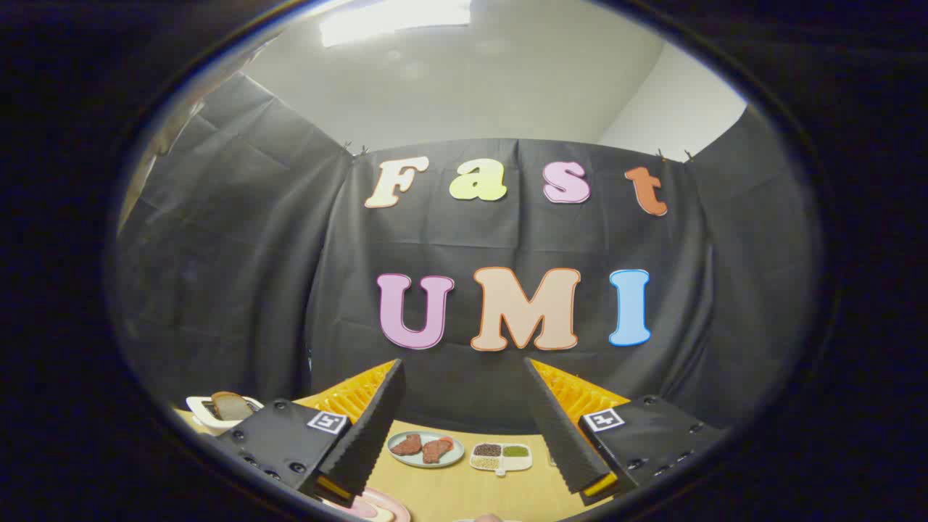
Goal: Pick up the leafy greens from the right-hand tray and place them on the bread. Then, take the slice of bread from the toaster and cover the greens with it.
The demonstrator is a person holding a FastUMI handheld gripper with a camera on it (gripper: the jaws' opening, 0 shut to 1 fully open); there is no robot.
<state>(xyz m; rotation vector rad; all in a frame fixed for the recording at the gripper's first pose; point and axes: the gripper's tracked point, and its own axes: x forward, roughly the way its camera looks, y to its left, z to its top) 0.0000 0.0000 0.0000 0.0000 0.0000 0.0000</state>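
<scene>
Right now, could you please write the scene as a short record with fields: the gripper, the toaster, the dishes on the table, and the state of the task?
gripper: fingers wide open, holding nothing, raised above the table
toaster: white, beyond the left finger, slice of bread standing in it
plate: between the fingers on the wooden table, carries two reddish meat slices
divided tray: beside the plate, small portions inside
task state: bread not yet taken from the toaster
</scene>
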